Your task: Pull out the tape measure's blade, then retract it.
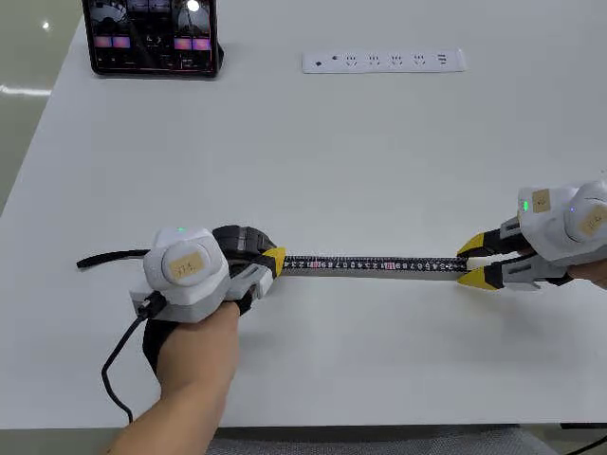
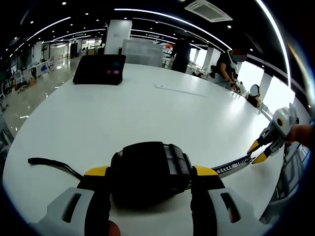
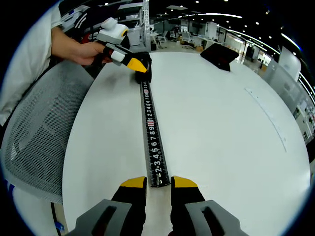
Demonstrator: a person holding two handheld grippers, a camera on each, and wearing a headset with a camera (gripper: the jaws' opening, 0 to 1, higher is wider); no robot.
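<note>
Left gripper (image 1: 258, 268) was clamped on the black tape measure case (image 2: 147, 167), one jaw on each side, the case resting on the white table (image 1: 332, 161). Right gripper (image 3: 159, 185) had its jaws drawn close together, pinching the free end of the blade (image 3: 151, 128). The blade lay flat and extended between the two grippers. A black wrist strap (image 1: 109, 257) trailed behind the left gripper. A power strip (image 1: 384, 62) and a tablet (image 1: 152, 38) stood well beyond both.
</note>
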